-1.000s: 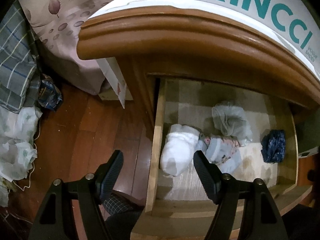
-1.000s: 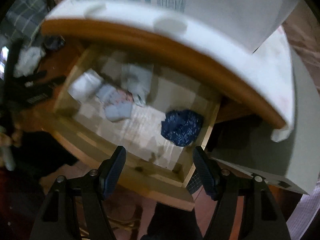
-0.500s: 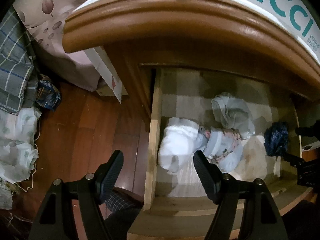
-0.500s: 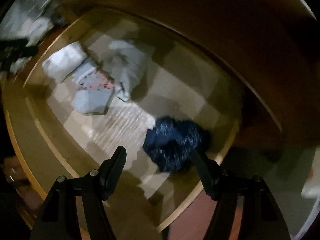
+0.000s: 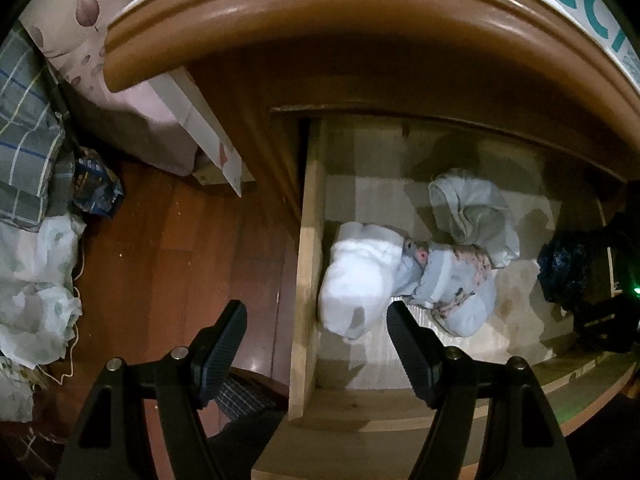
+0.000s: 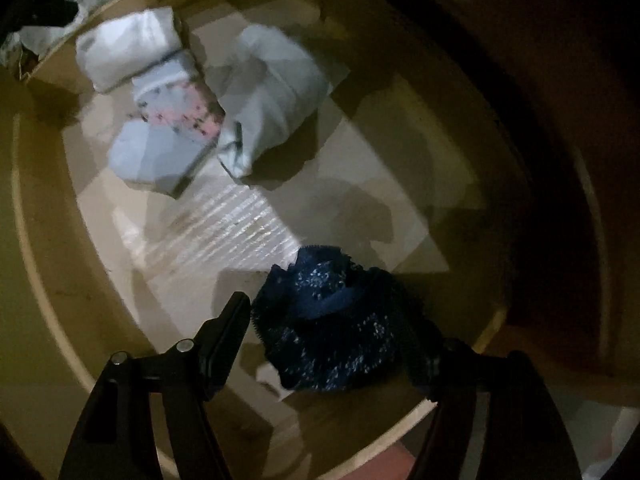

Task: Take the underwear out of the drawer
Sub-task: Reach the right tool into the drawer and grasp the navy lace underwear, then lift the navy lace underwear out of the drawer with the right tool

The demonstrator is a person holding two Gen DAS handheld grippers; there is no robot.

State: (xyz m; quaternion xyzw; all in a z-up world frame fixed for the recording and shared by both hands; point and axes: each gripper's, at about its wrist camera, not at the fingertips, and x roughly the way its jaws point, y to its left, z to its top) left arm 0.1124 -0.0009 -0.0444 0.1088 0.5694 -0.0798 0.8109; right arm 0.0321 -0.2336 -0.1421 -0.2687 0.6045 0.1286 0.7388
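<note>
**A:** Where is the right gripper (image 6: 330, 344) just now?

**B:** Low inside the open drawer (image 6: 44, 280), pointing steeply down. The dark blue underwear (image 6: 336, 320) lies bunched right between its two fingers, near the drawer's front right corner. The left finger (image 6: 228, 336) stands just beside the cloth's lacy edge; the right finger is mostly hidden behind the bundle, so I cannot tell whether it touches.

**A:** Is it gripping?

**B:** No. The jaws are opening, with the underwear between them but not clamped, as far as the dim, smeared view allows.

**A:** And the left gripper (image 5: 316, 340)?

**B:** Spread wide and empty, hovering over the drawer's left wall (image 5: 306, 280). One finger hangs over the wooden floor (image 5: 168, 248), the other over the drawer's inside.

**A:** What lies beyond it?

**B:** Nearest is a white bundle (image 5: 356, 280) against that left wall. Touching it on the right is a pale blue piece with pink flowers (image 5: 456, 284), and behind that a crumpled grey-white garment (image 5: 472, 212). The blue underwear (image 5: 564, 268) sits at the far right, well apart from the left gripper, with the right gripper's black frame (image 5: 608, 324) just beside it.

**A:** Farther still?

**B:** The cabinet's rounded brown top edge (image 5: 360, 12) overhangs the drawer.
</note>
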